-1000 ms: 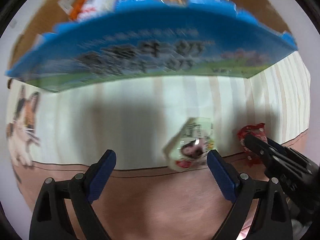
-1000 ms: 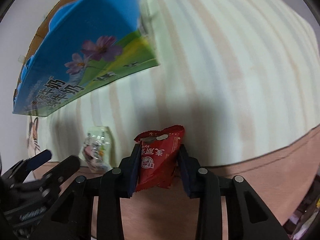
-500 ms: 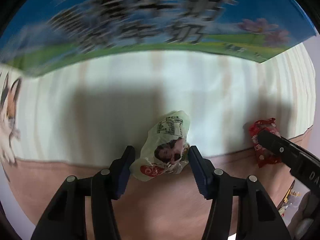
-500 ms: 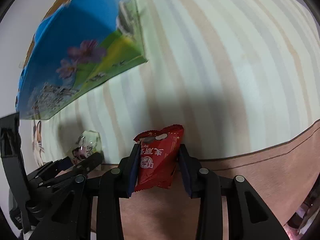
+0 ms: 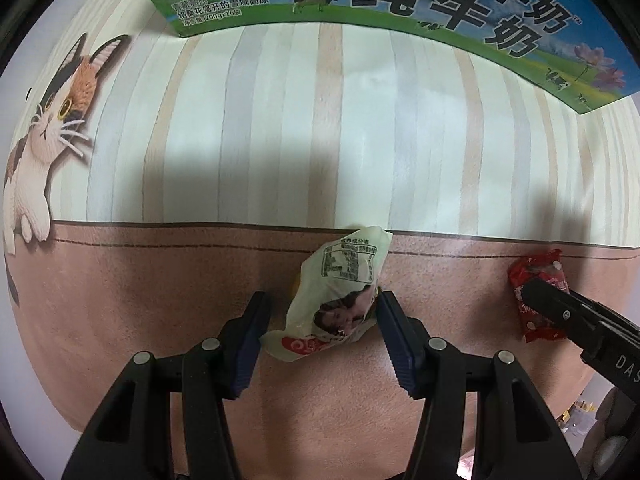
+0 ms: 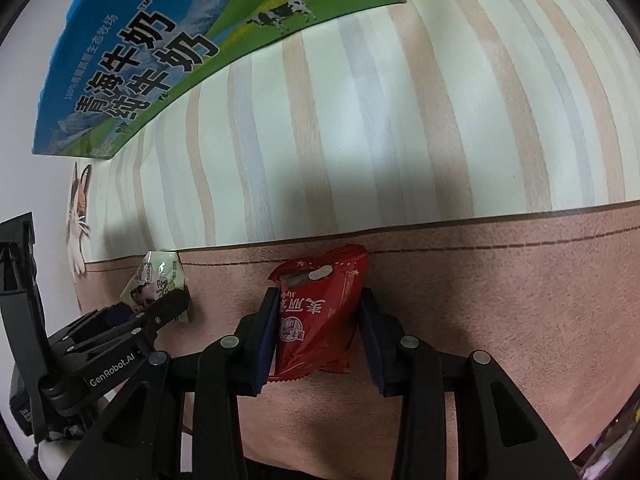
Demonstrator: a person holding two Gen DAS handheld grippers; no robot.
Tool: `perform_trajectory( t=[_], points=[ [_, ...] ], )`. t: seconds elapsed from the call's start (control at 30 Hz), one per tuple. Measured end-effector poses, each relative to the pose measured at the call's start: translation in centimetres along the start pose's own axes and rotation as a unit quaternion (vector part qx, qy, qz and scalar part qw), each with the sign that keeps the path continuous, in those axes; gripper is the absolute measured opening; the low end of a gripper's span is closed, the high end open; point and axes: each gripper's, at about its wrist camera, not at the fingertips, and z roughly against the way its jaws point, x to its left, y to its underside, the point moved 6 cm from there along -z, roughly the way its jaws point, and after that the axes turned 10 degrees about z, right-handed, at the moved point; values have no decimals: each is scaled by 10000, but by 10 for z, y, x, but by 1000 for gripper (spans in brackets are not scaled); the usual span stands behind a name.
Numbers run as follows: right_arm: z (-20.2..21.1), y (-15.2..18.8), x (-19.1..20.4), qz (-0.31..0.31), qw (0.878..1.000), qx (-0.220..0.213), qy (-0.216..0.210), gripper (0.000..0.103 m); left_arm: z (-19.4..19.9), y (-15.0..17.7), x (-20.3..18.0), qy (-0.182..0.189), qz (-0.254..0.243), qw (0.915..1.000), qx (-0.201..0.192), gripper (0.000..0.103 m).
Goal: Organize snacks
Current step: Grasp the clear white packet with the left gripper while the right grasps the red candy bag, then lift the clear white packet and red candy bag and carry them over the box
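My left claw [image 5: 320, 320] grips a pale snack packet [image 5: 340, 300], nutrition table facing up, over the brown band of the desk [image 5: 160, 300] cloth. My right claw [image 6: 316, 320] has a red snack packet [image 6: 320, 320] between its pads, jaws easing open; "MyLi" reads upside down on it. At eleven o'clock stands a blue-green milk carton box [image 6: 160, 60] printed "青海牛奶", "纯牛奶", "200g×16". A cat picture [image 5: 48, 120] sits at nine o'clock.
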Motion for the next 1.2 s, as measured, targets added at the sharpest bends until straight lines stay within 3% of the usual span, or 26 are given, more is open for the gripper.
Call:
perform_trajectory(
  t=[0.3, 0.43, 0.53, 0.63, 0.8, 0.87, 0.93, 1.0, 1.2],
  points=[
    [-18, -4, 16, 233, 9990, 105, 355, 43, -15, -11, -11, -78, -19, 10000, -31, 53],
    [-16, -2, 29, 504, 9971, 32, 574, 38, -11, -13, -13, -31, -38, 10000, -71, 50],
    [-12, 2, 35, 410, 9983, -65, 421, 37, 5, -15, -19, 24, -75, 9999, -105, 49],
    [-4, 5, 39, 250, 9995, -147, 152, 37, 20, -12, -23, 134, -101, 9998, -144, 39],
    [16, -2, 42, 237, 9991, -339, -29, 37, 32, -17, -26, 300, -173, 9993, -172, 38],
    [20, -5, 41, 219, 9991, -365, -87, 37, 27, -19, -20, 628, 16, 9980, -5, 42],
    [22, -6, 42, 143, 9990, -381, -156, 37, 15, -22, -11, 811, 186, 9960, 331, 56],
    [21, -6, 42, 74, 9991, -385, -172, 37, 0, -21, -4, 1064, 392, 9913, 670, 58],
    [16, 0, 30, -164, 9989, -300, -328, 37, -13, -25, 3, 1297, 725, 9853, 845, 68]
  ],
)
